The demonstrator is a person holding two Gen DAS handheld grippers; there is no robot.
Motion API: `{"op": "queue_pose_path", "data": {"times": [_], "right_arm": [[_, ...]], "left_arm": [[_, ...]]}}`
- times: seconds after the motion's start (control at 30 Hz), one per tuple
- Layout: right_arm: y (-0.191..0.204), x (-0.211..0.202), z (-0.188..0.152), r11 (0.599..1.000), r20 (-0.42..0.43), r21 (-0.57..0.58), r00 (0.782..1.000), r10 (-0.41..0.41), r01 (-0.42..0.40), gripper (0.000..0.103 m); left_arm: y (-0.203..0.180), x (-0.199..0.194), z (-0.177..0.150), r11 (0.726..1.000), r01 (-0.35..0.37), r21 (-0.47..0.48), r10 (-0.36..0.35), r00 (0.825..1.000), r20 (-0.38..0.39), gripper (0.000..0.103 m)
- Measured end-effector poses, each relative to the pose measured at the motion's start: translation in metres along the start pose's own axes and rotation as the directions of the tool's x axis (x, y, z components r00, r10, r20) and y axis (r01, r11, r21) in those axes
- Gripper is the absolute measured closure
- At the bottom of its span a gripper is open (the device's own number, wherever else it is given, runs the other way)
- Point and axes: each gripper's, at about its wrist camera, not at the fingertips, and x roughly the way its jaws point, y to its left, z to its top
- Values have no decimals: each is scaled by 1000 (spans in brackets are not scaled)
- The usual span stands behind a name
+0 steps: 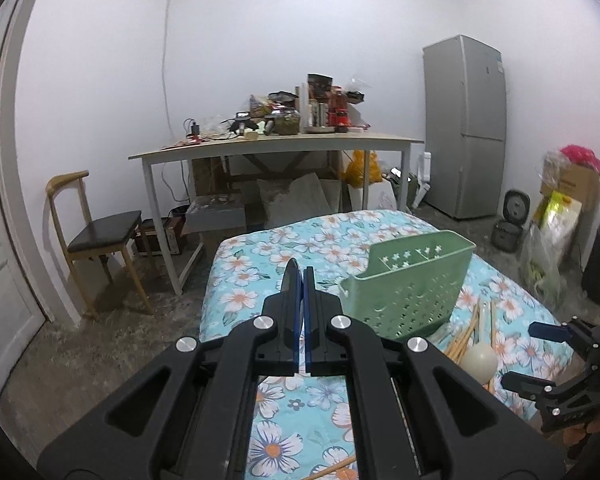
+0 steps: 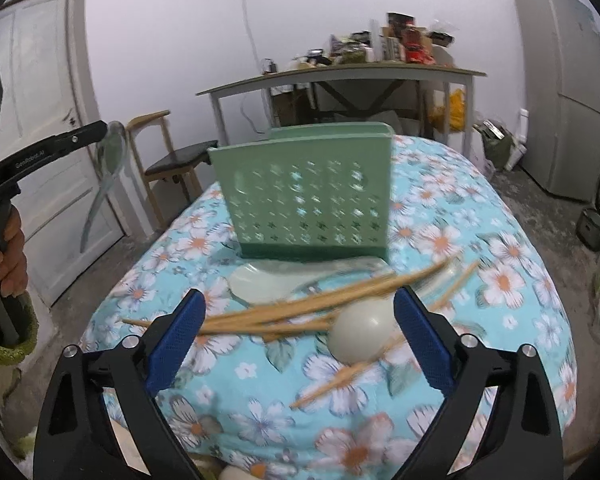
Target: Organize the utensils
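A green perforated utensil caddy (image 1: pixel 408 288) (image 2: pixel 312 196) stands upright on the floral-cloth table (image 1: pixel 260 248) (image 2: pixel 500 240). In front of it lie several wooden chopsticks (image 2: pixel 300 308) (image 1: pixel 468 332), a cream spoon (image 2: pixel 360 332) (image 1: pixel 478 362) and a pale green spoon (image 2: pixel 260 284). My right gripper (image 2: pixel 300 300) (image 1: pixel 520 354) stands open just above the chopsticks and the cream spoon, touching neither. My left gripper (image 1: pixel 302 276) (image 2: pixel 104 130) is raised left of the caddy, shut on a translucent green spoon (image 2: pixel 110 156) that hangs down from its tips.
Behind the table stands a cluttered desk (image 1: pixel 276 146) (image 2: pixel 340 76), with a wooden chair (image 1: pixel 96 236) (image 2: pixel 172 160) to its left and a grey fridge (image 1: pixel 466 124) (image 2: pixel 564 80) at the right. Bags and boxes (image 1: pixel 560 208) line the right wall. A white door (image 2: pixel 48 120) is at the left.
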Motion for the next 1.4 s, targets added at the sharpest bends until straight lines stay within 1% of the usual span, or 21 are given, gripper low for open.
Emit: {"op": "queue_pose_path", "data": {"times": [0.13,0.2,0.27,0.3,0.33,0.4,0.43,0.47,0.5,0.57,0.63,0.7,0.73,0.8,0.87,0.97,1.03,1.13,1.23,1.27,1.4], "right_arm": [[17,17,14,997,-6,-68,1000,27,-28,22],[30,36,19,991,-39,-127,998,42,-47,28],[41,53,20,982,-77,-179,996,40,-53,36],[47,63,20,974,-105,-217,994,35,-57,39],[55,74,19,963,-133,-263,991,27,-62,43],[69,91,16,935,-175,-349,985,-1,-61,47],[75,98,14,923,-191,-380,981,-12,-63,50],[84,106,10,902,-214,-427,976,-31,-65,53],[90,113,7,883,-226,-466,972,-56,-57,55],[98,127,0,848,-248,-528,963,-108,-41,62],[105,142,-7,812,-271,-583,947,-170,-21,64],[111,148,-12,786,-268,-618,941,-207,-3,66],[115,148,-14,773,-252,-634,941,-226,16,66],[120,149,-15,756,-237,-654,938,-252,38,71],[124,151,-18,751,-232,-658,933,-274,58,89],[128,148,-22,739,-195,-667,934,-301,98,94],[131,141,-19,741,-165,-659,937,-307,126,96],[126,125,-8,766,-130,-625,947,-293,151,98],[115,101,10,813,-93,-556,959,-269,174,99],[107,89,19,841,-83,-511,964,-255,178,100],[73,60,50,909,-59,-379,975,-213,176,100]], "left_arm": [[11,3,-2,999,-6,-37,6,1000,3,102],[17,6,-2,998,-4,-57,4,1000,4,102],[20,8,-3,997,1,-75,-1,1000,8,102],[22,8,-3,997,3,-82,-3,1000,11,102],[23,8,-4,996,4,-87,-3,1000,12,102],[28,10,-4,995,9,-100,-7,1000,15,102],[31,11,-4,994,10,-105,-8,1000,16,102],[33,12,-5,994,12,-110,-10,1000,17,102],[35,13,-6,993,14,-115,-12,1000,17,102],[38,15,-8,992,19,-124,-17,1000,17,102],[41,18,-9,990,26,-135,-24,1000,14,102],[46,20,-10,989,32,-144,-31,999,12,102],[46,22,-11,989,35,-146,-33,999,11,102],[48,24,-12,988,38,-150,-37,999,9,102],[50,24,-12,987,42,-155,-41,999,9,102],[51,24,-12,986,46,-159,-44,999,13,102],[50,22,-11,986,48,-159,-46,999,16,102],[49,20,-10,986,50,-156,-47,999,22,102],[48,17,-9,987,52,-152,-48,998,29,102],[47,16,-8,987,53,-151,-49,998,32,102],[44,14,-3,986,65,-152,-58,997,48,102]]}}
